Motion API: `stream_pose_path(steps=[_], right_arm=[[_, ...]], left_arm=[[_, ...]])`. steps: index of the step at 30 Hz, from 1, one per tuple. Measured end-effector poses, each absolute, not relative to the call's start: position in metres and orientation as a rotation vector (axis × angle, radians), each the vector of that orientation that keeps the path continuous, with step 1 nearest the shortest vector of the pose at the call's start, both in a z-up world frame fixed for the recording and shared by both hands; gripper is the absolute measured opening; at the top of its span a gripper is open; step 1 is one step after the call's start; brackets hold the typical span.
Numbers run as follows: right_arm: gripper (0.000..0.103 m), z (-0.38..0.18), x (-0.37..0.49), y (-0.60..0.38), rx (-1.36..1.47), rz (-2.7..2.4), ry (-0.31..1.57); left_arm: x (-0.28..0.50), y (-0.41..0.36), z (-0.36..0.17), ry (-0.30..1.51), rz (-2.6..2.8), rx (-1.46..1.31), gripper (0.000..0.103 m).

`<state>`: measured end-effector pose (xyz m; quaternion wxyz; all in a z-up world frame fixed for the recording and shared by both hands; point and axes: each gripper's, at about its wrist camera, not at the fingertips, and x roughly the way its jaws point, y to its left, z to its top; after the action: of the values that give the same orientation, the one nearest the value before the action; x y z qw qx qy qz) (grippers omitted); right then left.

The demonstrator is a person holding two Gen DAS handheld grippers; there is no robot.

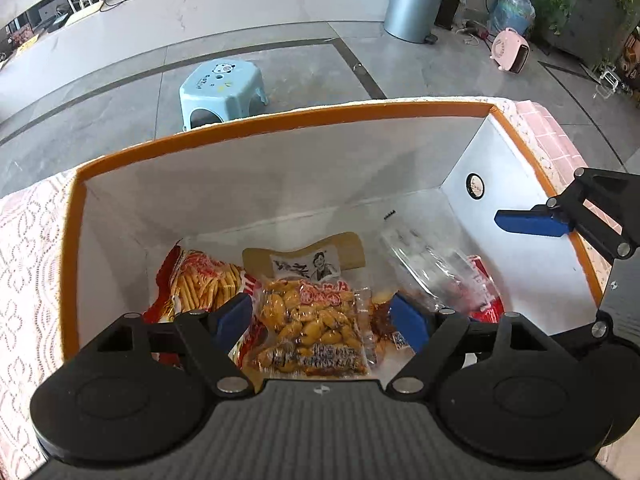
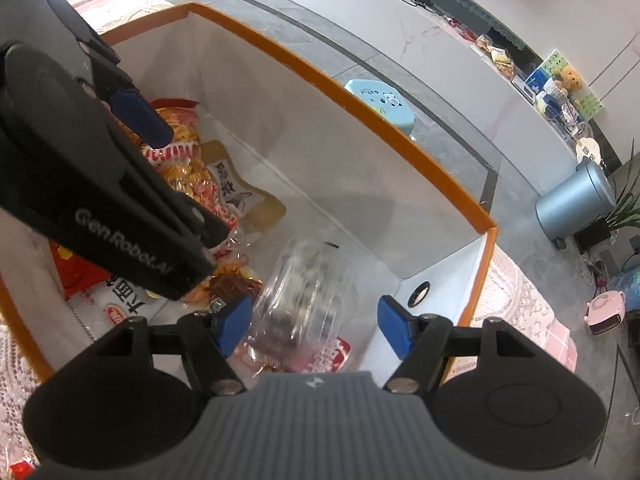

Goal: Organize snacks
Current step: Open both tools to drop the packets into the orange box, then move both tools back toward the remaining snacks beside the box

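An orange-rimmed white box holds several snack packs. My left gripper is open above a clear pack of yellow snacks, with a red-and-yellow stick-snack bag to its left and a tan pack behind. My right gripper is open over the box's right end; a clear plastic packet, blurred, lies or falls between its fingers, not pinched. One right fingertip shows in the left wrist view. The left gripper's body fills the left of the right wrist view.
The box stands on a pink lace tablecloth. On the floor beyond are a light-blue stool, a grey bin, a pink heater and a long white counter.
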<state>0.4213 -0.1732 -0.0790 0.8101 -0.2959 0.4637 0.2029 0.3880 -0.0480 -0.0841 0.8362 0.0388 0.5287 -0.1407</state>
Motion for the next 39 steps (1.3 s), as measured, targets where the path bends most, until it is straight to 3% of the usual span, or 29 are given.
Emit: stream_pose_path(steps=[7,10,22,31,39], right_arm=[[0.069,-0.055,0.401,-0.181,-0.581,0.424,0.978],[0.079,-0.039,0.386,-0.190,-0.530,0.417,0.962],[0.079,0.017,0.294,-0.229,-0.248,0.363,0.840],[0.079,0.022,0.211,-0.253,-0.116,0.323,0.715],[0.081,-0.006,0.134,-0.267,0.034,0.220,0.650]], left_arm=[[0.358,-0.046,-0.055,1.041,-0.288,0.117,0.090],[0.335,-0.043,-0.036,0.986,-0.291,0.088,0.088],[0.224,-0.041,0.018,0.795,-0.356,0.122,0.088],[0.154,-0.029,0.007,0.790,-0.385,-0.039,0.084],[0.108,-0.040,-0.024,0.764,-0.356,-0.028,0.084]])
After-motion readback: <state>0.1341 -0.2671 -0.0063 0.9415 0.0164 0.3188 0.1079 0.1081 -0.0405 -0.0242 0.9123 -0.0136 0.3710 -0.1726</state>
